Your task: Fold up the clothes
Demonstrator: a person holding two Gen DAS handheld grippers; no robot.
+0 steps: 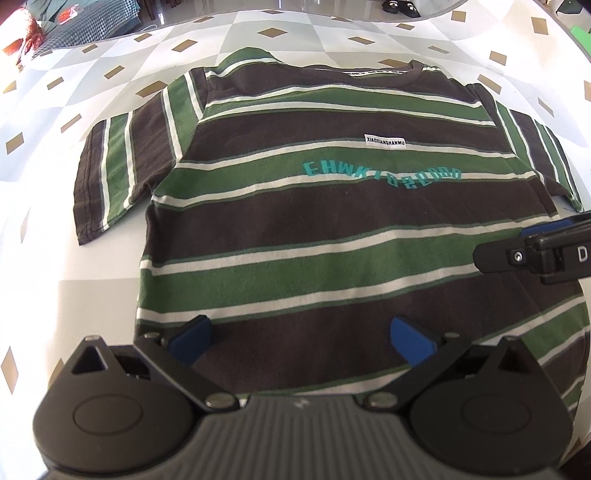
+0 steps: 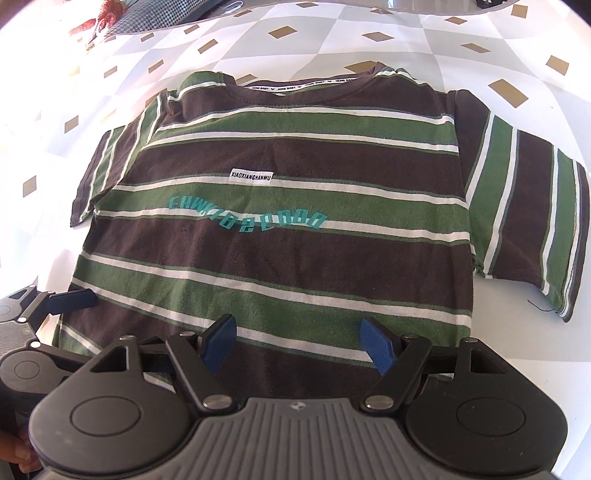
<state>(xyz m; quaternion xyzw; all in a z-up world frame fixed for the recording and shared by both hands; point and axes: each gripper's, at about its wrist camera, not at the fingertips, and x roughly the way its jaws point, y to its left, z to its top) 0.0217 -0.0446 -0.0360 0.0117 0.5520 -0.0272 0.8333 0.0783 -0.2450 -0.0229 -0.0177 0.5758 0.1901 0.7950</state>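
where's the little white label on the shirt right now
The white label sits on the chest of the striped t-shirt, just above the teal lettering and below the collar; in the right wrist view it lies left of centre.

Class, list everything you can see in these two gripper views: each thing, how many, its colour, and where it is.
T-shirt: one, brown, green and white stripes, flat, front up, collar far.
Label: one, white, on the chest.
Lettering: one line, teal, below the label.
Tablecloth: one, white and grey with tan diamonds, under the T-shirt.
Fabric pile: checked, green, red; far left.
Left hand-held gripper: black, blue pads, open above the hem.
Right hand-held gripper: same, open above the hem.
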